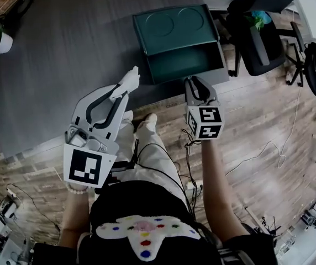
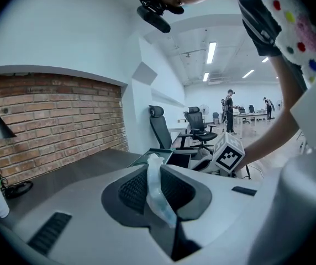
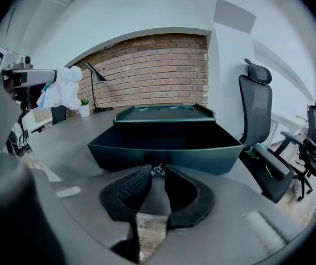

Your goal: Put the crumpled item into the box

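Your left gripper (image 1: 122, 91) is clamped on the crumpled item (image 1: 128, 80), and the open box (image 1: 185, 63) sits ahead to its right, where your right gripper (image 1: 194, 83) pinches the front knob (image 3: 157, 170).

**Box sitting at the surface's near edge**

The box (image 1: 187, 65) is resting on the surface (image 1: 64, 48), its lid (image 1: 172, 26) lying open behind it. The left gripper (image 1: 124, 93) is hovering left of the box, the crumpled item (image 1: 129, 80) sticking out between its jaws. The right gripper (image 1: 194, 84) is meeting the box's near wall. A chair (image 1: 257, 46) is standing to the box's right.
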Demonstrator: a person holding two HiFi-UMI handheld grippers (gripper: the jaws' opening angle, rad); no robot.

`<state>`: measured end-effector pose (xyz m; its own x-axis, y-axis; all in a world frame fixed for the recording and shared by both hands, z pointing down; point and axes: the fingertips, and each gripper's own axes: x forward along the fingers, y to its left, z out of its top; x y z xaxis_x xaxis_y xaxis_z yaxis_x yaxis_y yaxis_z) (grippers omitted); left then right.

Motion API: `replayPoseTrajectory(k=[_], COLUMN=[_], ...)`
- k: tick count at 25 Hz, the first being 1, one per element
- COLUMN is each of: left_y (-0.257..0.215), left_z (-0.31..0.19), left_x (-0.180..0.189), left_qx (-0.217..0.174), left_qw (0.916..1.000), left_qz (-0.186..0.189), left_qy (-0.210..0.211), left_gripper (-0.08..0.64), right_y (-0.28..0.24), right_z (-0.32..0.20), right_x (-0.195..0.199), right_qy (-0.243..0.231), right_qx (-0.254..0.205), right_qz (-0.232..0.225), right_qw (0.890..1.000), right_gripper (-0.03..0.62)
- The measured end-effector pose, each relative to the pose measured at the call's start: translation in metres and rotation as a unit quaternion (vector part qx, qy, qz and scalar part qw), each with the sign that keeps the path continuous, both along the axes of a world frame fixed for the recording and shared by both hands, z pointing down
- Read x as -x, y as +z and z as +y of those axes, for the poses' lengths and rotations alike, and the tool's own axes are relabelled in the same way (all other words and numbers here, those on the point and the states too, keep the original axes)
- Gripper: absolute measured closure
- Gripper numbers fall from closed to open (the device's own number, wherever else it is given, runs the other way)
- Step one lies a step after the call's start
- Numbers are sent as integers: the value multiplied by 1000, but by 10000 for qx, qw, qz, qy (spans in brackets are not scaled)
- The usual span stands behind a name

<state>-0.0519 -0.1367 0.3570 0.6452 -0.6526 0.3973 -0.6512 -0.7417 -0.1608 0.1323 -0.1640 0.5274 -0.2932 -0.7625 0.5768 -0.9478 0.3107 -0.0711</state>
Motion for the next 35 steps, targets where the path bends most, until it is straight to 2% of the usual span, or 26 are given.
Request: replayPoseTrajectory(k=[13,19,23,28,35], left_y=[0,0,-8,-23,-47], left_z=[19,24,23,22,20], left_x=[-15,-14,-14,-13,-18], left_qx=[41,62,-26,-135,-342], left_qw=[9996,9995,9992,9986,9968], left_qz=[28,87,119,191,287], left_qy=[261,295,376,466,657], left_gripper=[502,502,502,502,502], right_y=[2,-3,-25,-71,-131], right_z=[31,32,35,38,46], right_x=[-8,-10,-14,-18,-14], right_qy=[130,427,639,913,951], right_qx=[21,-53,-289,-789,-1333], right_qz=[-72,-112,-150,-120,-17], right_qw=[9999,9990,9974,9926,9865], right_gripper=[511,500,502,583,583])
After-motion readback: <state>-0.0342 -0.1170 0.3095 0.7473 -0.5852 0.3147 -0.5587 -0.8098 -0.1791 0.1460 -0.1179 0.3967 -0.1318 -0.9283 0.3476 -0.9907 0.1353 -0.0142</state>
